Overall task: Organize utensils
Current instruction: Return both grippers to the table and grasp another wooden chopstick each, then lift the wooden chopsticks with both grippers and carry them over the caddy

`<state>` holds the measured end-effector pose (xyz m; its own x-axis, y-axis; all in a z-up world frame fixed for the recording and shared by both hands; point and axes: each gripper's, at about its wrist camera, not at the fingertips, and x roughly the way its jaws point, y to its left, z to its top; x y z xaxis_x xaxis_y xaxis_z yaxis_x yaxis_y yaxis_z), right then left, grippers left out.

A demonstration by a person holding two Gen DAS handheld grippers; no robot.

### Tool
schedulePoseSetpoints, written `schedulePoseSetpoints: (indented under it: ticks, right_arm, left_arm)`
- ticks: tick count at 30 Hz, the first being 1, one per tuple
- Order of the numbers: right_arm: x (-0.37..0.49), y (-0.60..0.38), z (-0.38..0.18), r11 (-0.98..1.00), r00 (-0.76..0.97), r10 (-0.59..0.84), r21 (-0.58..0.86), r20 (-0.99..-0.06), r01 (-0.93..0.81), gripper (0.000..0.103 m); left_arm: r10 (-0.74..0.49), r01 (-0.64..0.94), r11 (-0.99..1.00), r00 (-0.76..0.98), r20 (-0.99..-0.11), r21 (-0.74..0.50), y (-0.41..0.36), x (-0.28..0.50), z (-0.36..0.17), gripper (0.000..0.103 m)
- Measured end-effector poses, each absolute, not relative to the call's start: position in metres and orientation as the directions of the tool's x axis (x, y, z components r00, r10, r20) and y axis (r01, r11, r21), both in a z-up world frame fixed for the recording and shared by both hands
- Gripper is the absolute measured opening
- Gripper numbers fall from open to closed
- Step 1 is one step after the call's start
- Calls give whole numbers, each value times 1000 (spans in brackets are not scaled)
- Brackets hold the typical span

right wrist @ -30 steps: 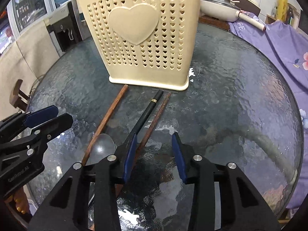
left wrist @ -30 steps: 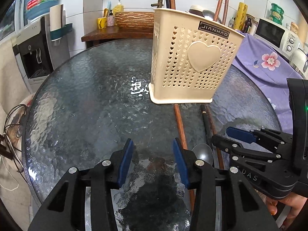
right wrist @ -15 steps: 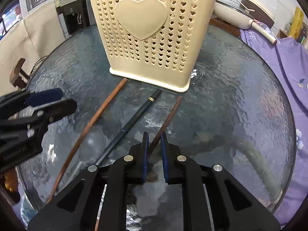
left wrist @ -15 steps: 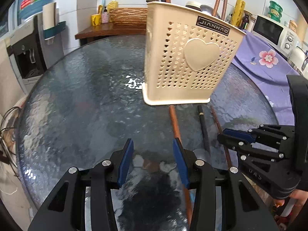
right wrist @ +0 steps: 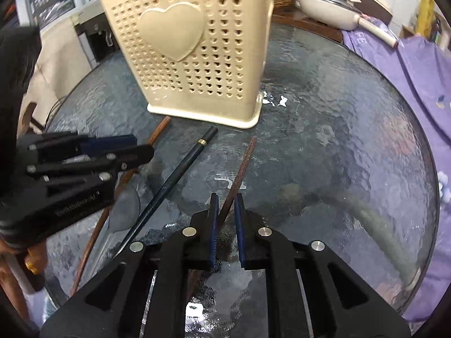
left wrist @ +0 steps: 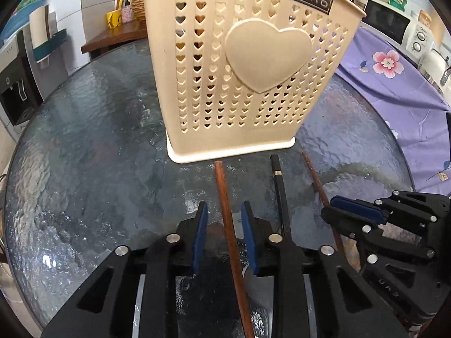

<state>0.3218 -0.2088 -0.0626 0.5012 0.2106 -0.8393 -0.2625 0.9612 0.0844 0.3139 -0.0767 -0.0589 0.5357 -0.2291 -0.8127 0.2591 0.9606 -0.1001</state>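
Left gripper (left wrist: 224,226): jaws just closing, astride smooth brown chopstick (left wrist: 225,214), gaps at both pads. Stick's long axis runs centre-frame up toward cream holder (left wrist: 248,79).

Right gripper (right wrist: 225,211): clamped on rough dark chopstick (right wrist: 242,166), lower centre.

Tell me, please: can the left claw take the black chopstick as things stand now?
Probably not directly. The left claw straddles the reddish-brown stick, having just been closing on it; the black chopstick lies outside its right finger, unobstructed otherwise on the glass table.
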Motion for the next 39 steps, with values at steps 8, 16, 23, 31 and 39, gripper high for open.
schedulePoseSetpoints:
  ticks: [8,16,23,31,39]
  right_arm:
    - [339,-201,-61,974,503,184,86,-845,-211,12]
    - [354,-194,-61,981,504,145,59,-851,-184,12]
    - [350,-196,-61,981,502,137,48,-854,-186,8]
    - [341,-200,-62,979,509,152,60,-847,-193,7]
    - [331,-197,-59,971,539,208,105,-816,-216,6]
  left_arm:
    - [-204,264,962,538,-818,-66,-75,314,-59,14]
    - [-162,277,961,536,-829,-9,-87,322,-57,14]
    - [-160,282,959,542,-825,-1,-87,321,-57,9]
    - [-186,270,962,546,-817,-38,-75,313,-59,7]
    - [-205,254,965,561,-802,-69,-65,310,-55,7]
